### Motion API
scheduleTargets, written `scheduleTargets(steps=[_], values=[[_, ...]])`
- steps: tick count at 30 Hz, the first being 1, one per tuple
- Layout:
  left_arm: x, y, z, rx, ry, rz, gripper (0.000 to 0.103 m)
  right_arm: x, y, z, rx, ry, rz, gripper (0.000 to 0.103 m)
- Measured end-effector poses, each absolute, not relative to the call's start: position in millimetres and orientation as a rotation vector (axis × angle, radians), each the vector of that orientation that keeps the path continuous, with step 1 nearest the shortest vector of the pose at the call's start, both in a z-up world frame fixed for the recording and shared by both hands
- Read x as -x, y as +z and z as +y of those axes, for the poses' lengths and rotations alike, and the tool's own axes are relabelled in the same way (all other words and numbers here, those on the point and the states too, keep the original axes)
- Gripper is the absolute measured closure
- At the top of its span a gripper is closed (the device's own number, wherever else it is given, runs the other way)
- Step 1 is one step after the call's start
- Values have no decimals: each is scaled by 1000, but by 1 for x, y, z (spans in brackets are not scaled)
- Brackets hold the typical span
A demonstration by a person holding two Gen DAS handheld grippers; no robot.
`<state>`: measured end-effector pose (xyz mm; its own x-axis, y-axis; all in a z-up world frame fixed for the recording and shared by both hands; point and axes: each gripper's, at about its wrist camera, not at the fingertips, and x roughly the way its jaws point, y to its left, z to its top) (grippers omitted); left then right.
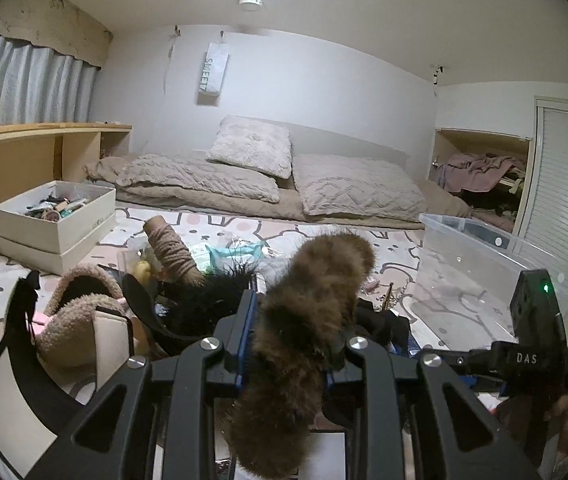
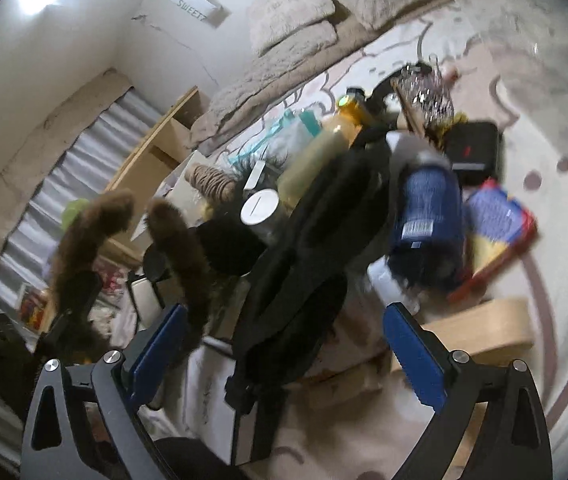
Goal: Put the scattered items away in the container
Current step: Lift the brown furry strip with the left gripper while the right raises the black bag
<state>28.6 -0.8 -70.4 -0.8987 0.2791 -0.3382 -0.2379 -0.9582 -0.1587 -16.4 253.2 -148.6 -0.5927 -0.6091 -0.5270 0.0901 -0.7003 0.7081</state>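
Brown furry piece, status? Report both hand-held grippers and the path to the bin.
Left hand-held gripper shut on brown furry piece. Right hand-held gripper open above black strap. Clear plastic bin ahead right.

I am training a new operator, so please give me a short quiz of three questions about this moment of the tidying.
1. True or false: the left gripper is shut on the brown furry piece.
2. The fingers of the right gripper are: A) wide apart, holding nothing; B) closed on the blue can; C) closed on the yellow bottle.
3. Fill in: in the left wrist view, the clear plastic bin stands to the ____ of the clutter.

Key: 1 true; 2 A; 3 right.
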Motion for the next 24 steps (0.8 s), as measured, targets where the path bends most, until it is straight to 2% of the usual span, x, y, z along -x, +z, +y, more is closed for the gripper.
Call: scheduleTargets(steps=[3,7,24], values=[[-23,-77,3,559,2809,-168,76,18,-150,248,-1103,-2267,-933,30],[-16,-87,6,599,2780,-203,76,20,-151,245,-1089,-2245,-960,43],[-2,-102,17,583,2943,-58,76,33,-162,245,-1131,-2165,-1058,46]])
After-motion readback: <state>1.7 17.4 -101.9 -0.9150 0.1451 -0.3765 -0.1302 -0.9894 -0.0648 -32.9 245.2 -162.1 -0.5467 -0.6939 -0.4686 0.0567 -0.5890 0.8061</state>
